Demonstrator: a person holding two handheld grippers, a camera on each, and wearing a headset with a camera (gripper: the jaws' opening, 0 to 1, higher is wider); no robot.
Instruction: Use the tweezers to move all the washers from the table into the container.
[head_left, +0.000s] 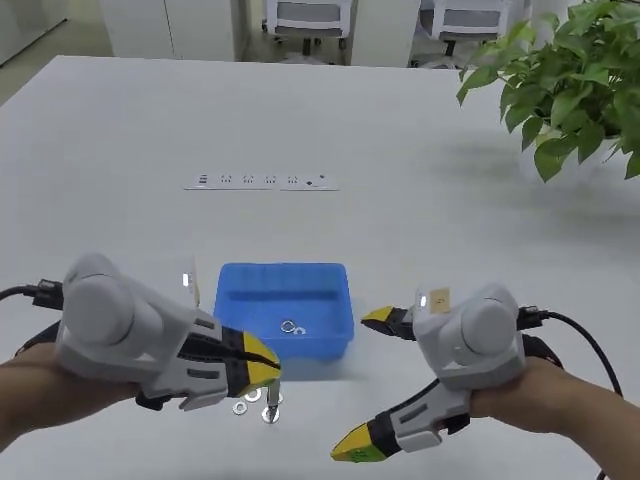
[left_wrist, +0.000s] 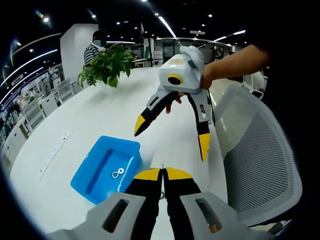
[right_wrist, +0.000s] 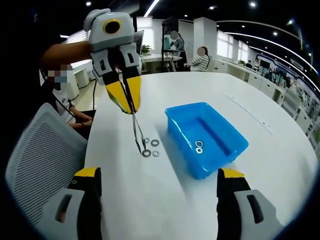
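Where the table (head_left: 420, 140) nears its front edge: left gripper (right_wrist: 129, 102), jaws clamped on the tweezers (right_wrist: 138, 131), whose tips meet one of four loose washers (right_wrist: 146, 153); right gripper (head_left: 362, 385), jaws wide apart. Farther in: blue container (right_wrist: 197, 167), two washers inside. Risk: the flat washer slips from the tips mid-lift, or neighbours scatter.

Glossy plastic container (head_left: 320, 345) (metal washers (head_left: 291, 327))
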